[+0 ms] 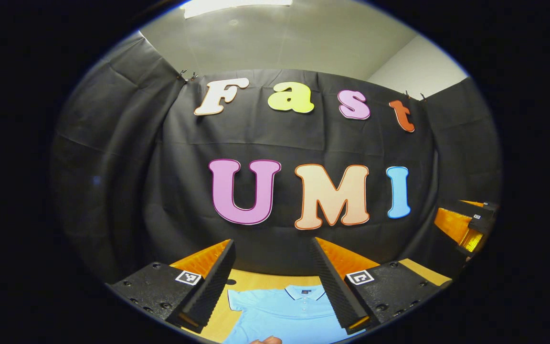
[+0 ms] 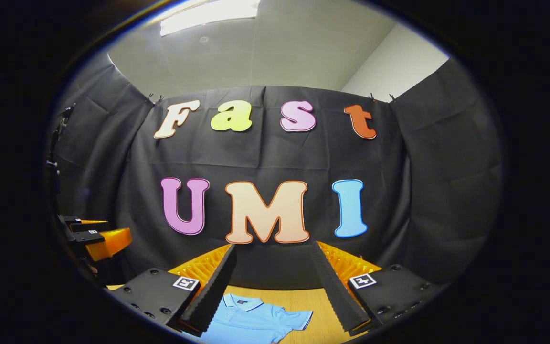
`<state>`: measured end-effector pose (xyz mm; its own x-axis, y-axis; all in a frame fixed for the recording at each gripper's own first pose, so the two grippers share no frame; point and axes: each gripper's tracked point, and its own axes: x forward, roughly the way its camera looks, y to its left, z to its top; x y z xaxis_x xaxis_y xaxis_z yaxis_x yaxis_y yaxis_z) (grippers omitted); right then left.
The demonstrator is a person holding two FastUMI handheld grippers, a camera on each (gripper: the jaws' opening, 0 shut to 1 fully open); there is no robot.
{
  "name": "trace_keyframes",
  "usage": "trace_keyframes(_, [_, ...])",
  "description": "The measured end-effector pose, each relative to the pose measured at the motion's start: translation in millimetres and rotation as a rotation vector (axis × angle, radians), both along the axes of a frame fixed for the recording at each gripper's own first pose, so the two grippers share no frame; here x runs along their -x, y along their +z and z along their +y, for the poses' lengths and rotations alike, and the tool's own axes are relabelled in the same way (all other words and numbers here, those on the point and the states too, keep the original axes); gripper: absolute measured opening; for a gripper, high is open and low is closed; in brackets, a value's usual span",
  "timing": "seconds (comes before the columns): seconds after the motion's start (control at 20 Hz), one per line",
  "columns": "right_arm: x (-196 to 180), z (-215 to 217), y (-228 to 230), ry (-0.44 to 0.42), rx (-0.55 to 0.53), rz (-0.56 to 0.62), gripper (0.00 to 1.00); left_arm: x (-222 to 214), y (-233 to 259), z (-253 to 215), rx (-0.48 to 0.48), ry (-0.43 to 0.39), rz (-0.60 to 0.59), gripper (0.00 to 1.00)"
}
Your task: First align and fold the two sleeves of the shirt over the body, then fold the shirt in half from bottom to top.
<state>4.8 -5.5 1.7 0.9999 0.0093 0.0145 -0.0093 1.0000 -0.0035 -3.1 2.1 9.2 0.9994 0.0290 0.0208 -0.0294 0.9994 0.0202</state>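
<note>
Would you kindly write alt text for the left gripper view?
A light blue polo shirt lies flat on a wooden table, collar toward the black cloth wall. The left gripper, open, is held above it, fingers apart.

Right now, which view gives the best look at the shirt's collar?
The left gripper view: the collar of the light blue polo shirt sits whole between the open fingers, button placket visible. In the right gripper view, the collar is partly hidden behind a finger.
</note>
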Motion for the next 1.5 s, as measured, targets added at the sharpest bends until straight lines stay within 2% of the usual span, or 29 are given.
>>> trace_keyframes(0.45, [-6, -10, -7, 0.043, 0.039, -0.03, 0.98, 2, -7, -10, 0.018, 0.019, 0.01, 0.94])
trace_keyframes(0.65, [-22, -24, -40, 0.048, 0.033, 0.013, 0.98, 8, -14, -12, 0.02, 0.047, 0.013, 0.94])
trace_keyframes(0.8, [-39, -38, -73, 0.024, 0.055, 0.068, 0.98, 8, -12, -7, -0.005, 0.06, 0.001, 0.94])
trace_keyframes(0.95, [-60, -48, -118, -0.012, 0.074, 0.149, 0.99, -3, -16, -9, -0.007, 0.018, -0.005, 0.94])
trace_keyframes(1.15, [-89, -70, -190, -0.122, 0.105, 0.267, 0.98, -29, -27, 5, 0.013, -0.025, 0.023, 0.94])
trace_keyframes(1.25, [-101, -81, -229, -0.178, 0.116, 0.332, 0.98, -38, -31, 23, 0.002, -0.019, 0.034, 0.94])
trace_keyframes(1.5, [-115, -86, -300, -0.24, 0.127, 0.429, 0.99, -49, -48, 70, -0.021, 0.034, 0.08, 0.94])
